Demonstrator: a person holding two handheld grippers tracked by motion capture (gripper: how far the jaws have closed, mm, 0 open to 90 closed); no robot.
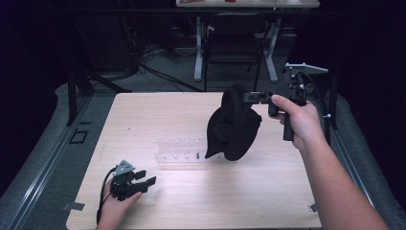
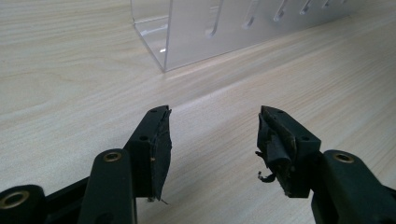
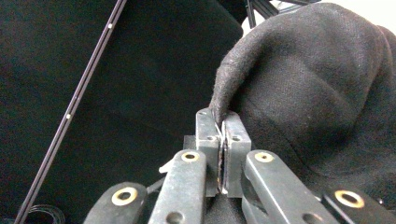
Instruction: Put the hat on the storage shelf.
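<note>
A black cloth hat (image 1: pixel 232 125) hangs in the air over the middle right of the wooden table (image 1: pixel 201 201), held by its upper edge. My right gripper (image 1: pixel 249 97) is shut on that edge; in the right gripper view the hat (image 3: pixel 317 88) bulges to the right of the closed gripper (image 3: pixel 223 122), whose jaws pinch a fold of fabric. My left gripper (image 1: pixel 146 178) rests low at the table's front left, open, with nothing between its fingers (image 2: pixel 156 144). In the left gripper view the gripper (image 2: pixel 214 126) points at bare wood.
A clear acrylic rack (image 1: pixel 181 148) with a row of small pegs lies on the table just left of the hanging hat; its corner (image 2: pixel 163 46) stands ahead of the left gripper. Behind the table are desk legs (image 1: pixel 198 52), cables and a dark floor.
</note>
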